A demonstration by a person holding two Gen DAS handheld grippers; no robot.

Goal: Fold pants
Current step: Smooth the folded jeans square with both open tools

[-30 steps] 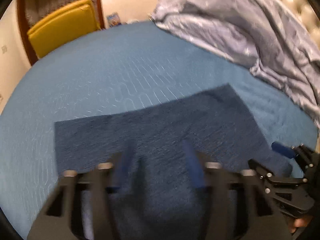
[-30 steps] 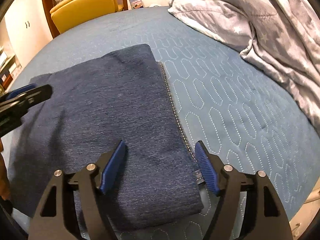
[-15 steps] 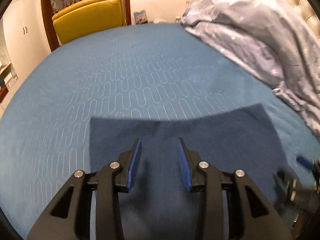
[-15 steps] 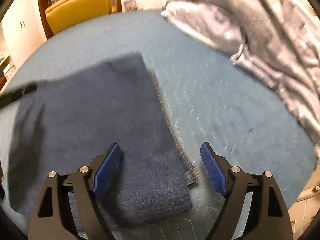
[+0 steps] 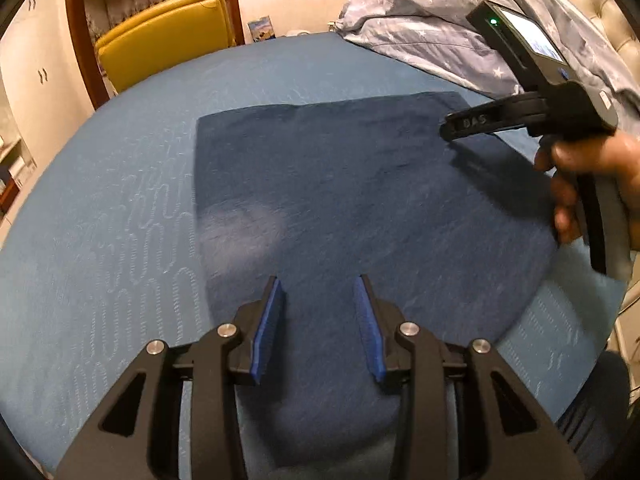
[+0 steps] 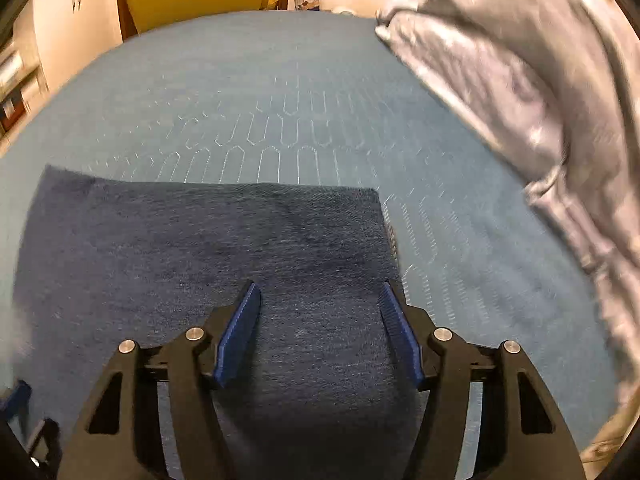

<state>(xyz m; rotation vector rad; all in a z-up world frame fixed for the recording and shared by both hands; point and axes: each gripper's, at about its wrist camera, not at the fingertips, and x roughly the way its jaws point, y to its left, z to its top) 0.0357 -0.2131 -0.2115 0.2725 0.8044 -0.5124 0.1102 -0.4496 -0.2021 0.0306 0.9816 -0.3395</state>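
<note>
Pants [image 5: 360, 200]: dark blue denim, folded to a flat rectangle, lying on the blue quilted bedspread [image 5: 120, 200]; grey star-print duvet [image 5: 420, 20] heaped at the far right; yellow chair [image 5: 160, 36] beyond the bed. Left gripper [image 5: 319, 286]: jaws narrowly parted, nothing between them, above the pants' near edge. Right gripper [image 6: 320, 292]: jaws moderately apart, just closing, gripping nothing, over the denim; hand [image 5: 592, 176] on its handle.

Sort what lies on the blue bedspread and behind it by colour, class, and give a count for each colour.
Dark blue: 1, the folded pants
Grey: 1, the star-print duvet
Yellow: 1, the chair
Black with blue pads: 2, the left gripper and the right gripper
Total: 5
</note>
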